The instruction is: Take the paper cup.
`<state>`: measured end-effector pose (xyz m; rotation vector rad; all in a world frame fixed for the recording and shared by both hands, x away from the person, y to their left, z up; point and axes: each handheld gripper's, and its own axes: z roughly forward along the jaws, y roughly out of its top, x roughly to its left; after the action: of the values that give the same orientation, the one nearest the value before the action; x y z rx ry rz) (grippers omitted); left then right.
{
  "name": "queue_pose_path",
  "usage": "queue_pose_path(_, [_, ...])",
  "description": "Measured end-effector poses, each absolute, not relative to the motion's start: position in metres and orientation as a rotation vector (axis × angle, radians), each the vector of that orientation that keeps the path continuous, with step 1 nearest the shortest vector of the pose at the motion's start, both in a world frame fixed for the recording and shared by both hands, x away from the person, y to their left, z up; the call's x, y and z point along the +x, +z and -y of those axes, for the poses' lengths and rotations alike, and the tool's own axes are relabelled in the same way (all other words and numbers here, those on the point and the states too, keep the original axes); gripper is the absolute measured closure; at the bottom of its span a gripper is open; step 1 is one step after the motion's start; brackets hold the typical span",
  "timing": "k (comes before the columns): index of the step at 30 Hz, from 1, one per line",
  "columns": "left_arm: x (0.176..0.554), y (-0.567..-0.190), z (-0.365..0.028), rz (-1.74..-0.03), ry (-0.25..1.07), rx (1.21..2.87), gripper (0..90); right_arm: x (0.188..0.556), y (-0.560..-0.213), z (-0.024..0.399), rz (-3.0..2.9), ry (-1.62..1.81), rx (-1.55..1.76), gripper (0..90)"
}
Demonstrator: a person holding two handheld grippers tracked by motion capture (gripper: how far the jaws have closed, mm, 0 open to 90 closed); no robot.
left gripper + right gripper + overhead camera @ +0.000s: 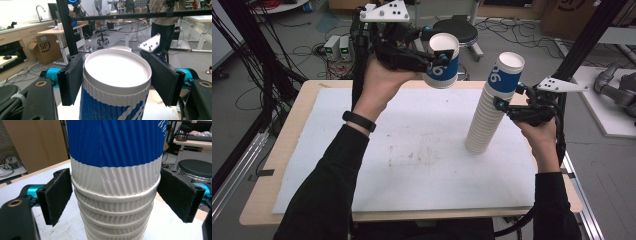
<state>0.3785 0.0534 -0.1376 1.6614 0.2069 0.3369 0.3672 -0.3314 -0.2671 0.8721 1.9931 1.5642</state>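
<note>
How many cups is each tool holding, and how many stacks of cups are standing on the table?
Single cup in the left tool: 1
Stack of cups, gripped by the right tool: 1
Tools: 2
Total: 4 things

Most of the white surface (412, 165) is wide open, from centre round to 9 o'clock. Only real obstacle is the leaning cup stack (492, 110) at about 3 o'clock, plus black frame posts (577, 45) off past 2 o'clock.
</note>
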Motion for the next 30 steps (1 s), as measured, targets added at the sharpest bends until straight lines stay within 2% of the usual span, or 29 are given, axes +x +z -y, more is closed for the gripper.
queue_pose_path(12, [0.366, -0.17, -0.072, -0.221, 0.313, 1.717, 30.0, 0.366, -0.267, 0.331, -1.992, 1.557, 0.878, 13.5])
queue_pose_path(30, [0.353, -0.229, -0.105, -0.287, 0.266, 1.689, 30.0, 0.361, -0.266, 0.336, -1.978, 1.581, 0.871, 13.4])
